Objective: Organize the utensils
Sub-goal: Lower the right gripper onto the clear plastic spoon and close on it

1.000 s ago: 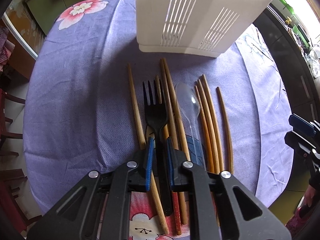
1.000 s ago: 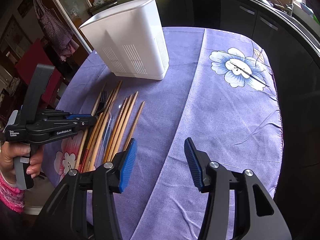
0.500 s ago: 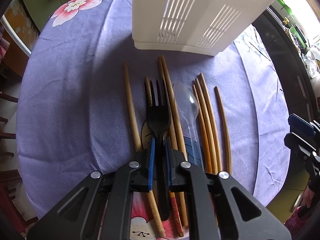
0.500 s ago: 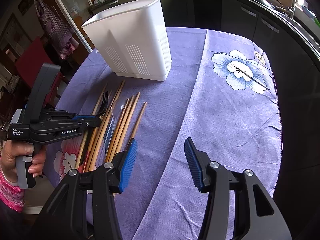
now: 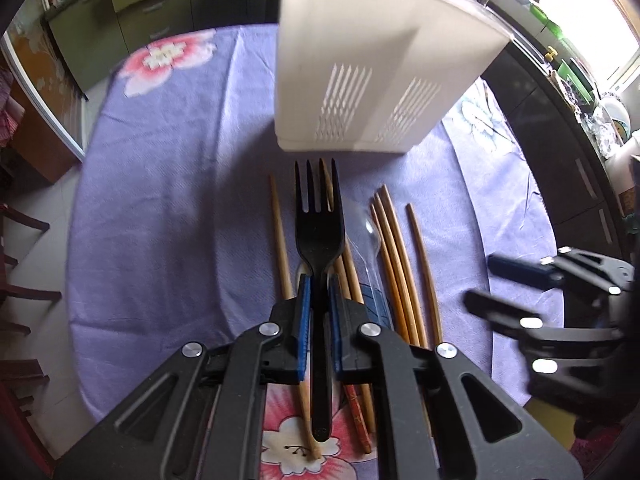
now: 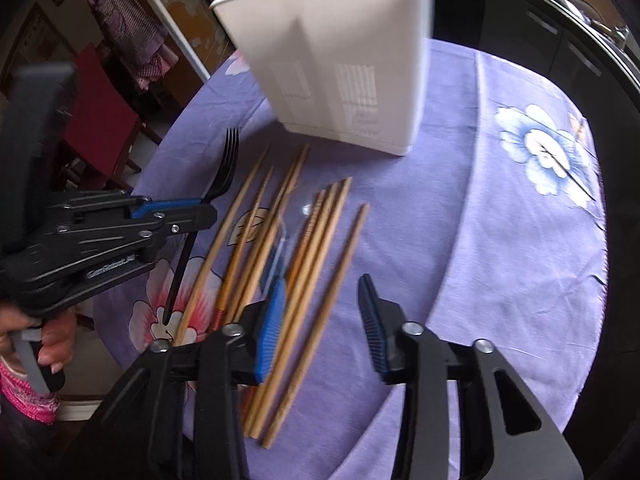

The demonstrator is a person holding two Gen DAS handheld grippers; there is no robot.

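Note:
My left gripper [image 5: 319, 288] is shut on the neck of a black plastic fork [image 5: 319, 216] and holds it lifted off the table, tines toward the white slotted utensil holder [image 5: 372, 68]. The right wrist view shows the left gripper [image 6: 200, 204] with the fork [image 6: 224, 172] raised and tilted. Several wooden chopsticks [image 6: 320, 248] and a clear plastic spoon [image 5: 366, 236] lie in a row on the purple cloth. My right gripper [image 6: 322, 320] is open and empty, low over the near ends of the chopsticks.
The round table has a purple flowered cloth [image 6: 500, 220]. The holder [image 6: 340, 60] stands at the far side of the table. Dark cabinets [image 5: 560, 168] run along the right; chairs [image 6: 100, 128] stand at the left.
My left gripper closed on the fork and lifted it off the chopsticks toward the holder. My right gripper moved left and forward over the chopstick ends, still open.

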